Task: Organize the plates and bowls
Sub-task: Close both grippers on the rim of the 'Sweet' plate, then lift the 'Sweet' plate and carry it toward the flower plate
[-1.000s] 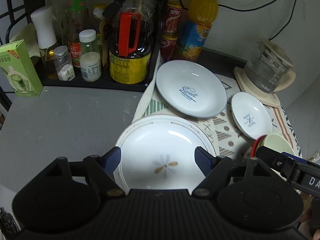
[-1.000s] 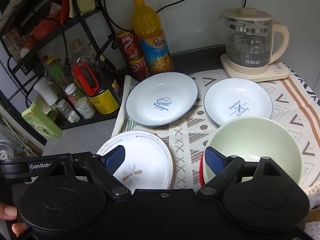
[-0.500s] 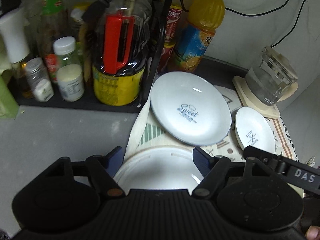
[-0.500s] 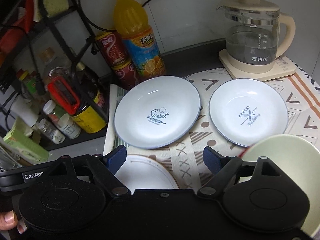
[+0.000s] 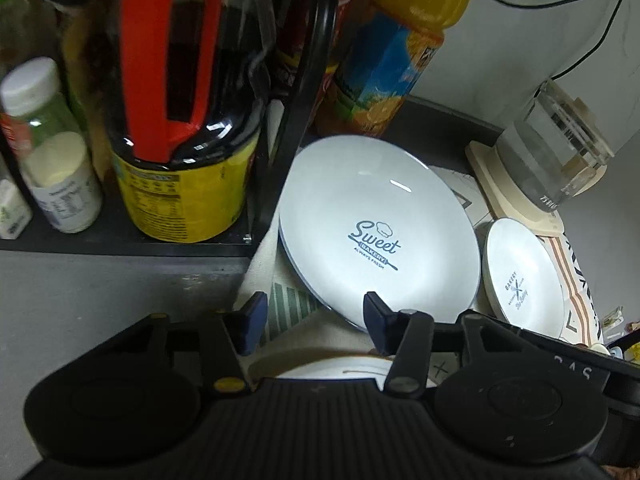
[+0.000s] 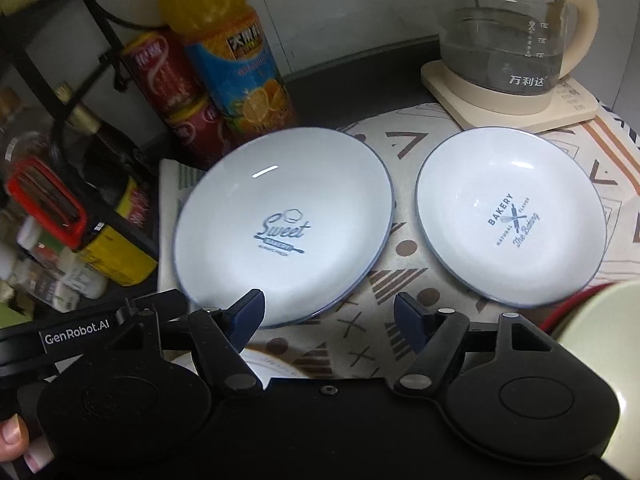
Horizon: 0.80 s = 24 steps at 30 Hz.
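Left wrist view is showing the cloth [image 5: 296, 332] spreading under and ahead of the left gripper [image 5: 311, 322], whose jaws are standing apart, holding nothing. Straight ahead of its right finger, the Sweet plate [image 5: 380, 232] is lying on the cloth, its near rim just beyond the tip. Right of that, the Bakery plate [image 5: 524, 280] is sitting beside it. A flower plate [image 5: 320, 368] is peeking out below the fingers, mostly hidden by the gripper body.

In the right wrist view, the right gripper [image 6: 329, 312] is also gaping, empty, with the Sweet plate [image 6: 284, 224] ahead-left and the Bakery plate [image 6: 510, 216] ahead-right. A green bowl [image 6: 600, 344] is sitting at its far right, and a kettle [image 6: 508, 36] is standing beyond the plates.
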Tool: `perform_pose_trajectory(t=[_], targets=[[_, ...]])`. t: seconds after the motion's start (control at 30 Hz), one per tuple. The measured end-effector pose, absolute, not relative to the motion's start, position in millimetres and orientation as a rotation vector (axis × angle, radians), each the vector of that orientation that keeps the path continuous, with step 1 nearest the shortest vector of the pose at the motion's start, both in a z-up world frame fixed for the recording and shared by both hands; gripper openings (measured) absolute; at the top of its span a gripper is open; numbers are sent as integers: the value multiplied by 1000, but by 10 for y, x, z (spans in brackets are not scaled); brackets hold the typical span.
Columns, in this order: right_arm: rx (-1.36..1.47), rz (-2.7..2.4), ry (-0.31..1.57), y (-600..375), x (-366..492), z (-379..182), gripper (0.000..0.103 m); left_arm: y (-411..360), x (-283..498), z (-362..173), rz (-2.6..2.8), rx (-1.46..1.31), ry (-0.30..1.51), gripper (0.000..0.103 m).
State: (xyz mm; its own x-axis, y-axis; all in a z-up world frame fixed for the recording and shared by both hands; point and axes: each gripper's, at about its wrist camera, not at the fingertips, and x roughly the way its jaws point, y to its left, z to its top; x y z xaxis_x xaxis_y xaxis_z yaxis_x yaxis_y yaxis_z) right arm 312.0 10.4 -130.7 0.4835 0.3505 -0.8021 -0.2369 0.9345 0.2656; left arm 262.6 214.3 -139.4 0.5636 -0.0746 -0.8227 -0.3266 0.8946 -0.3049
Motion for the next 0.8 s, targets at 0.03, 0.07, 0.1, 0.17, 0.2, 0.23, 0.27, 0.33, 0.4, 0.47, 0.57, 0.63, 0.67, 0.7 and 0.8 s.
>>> perform_pose_trajectory(t=[0.03,0.07,0.1,0.17,0.2,0.23,0.27,0.33,0.4,0.47,0.57,0.63,0.67,0.7,0.8], targets=[[125,353,1012,113,3152,-1326,70,2147,2656,-1424,148,-460,970,49],[131,347,1020,116,3186,-1352,70,2151,2690,-1458,144,-461,971,48],[138,337,1032,114,3220,-1384,69,2154,2708,-1492,144,-463,975,47],[146,309,1058,118,3283,-1456,65,2163,2749,-1559,142,-474,985,44],[152,302,1068,122,3308,-1489,63,2166,2766,-1590,138,-479,989,43],[157,299,1074,129,3328,-1519,61,2166,2781,-1620,134,-480,993,42],[162,298,1079,139,3346,-1549,60,2164,2794,-1649,133,-478,996,41],[172,294,1091,160,3371,-1603,57,2164,2822,-1698,133,-473,1004,40],[182,286,1103,177,3401,-1659,55,2162,2847,-1743,131,-468,1004,39],[191,284,1108,193,3421,-1712,52,2151,2874,-1778,123,-456,1001,38],[210,296,1111,206,3456,-1774,49,2146,2922,-1823,117,-455,1004,34],[213,294,1105,214,3488,-1806,45,2144,2961,-1848,120,-456,1008,32],[201,292,1099,229,3501,-1804,44,2144,2981,-1863,122,-457,1009,31],[188,294,1096,243,3515,-1800,43,2140,3010,-1869,123,-457,1011,30],[170,281,1081,260,3562,-1810,36,2116,3066,-1885,125,-437,1009,27]])
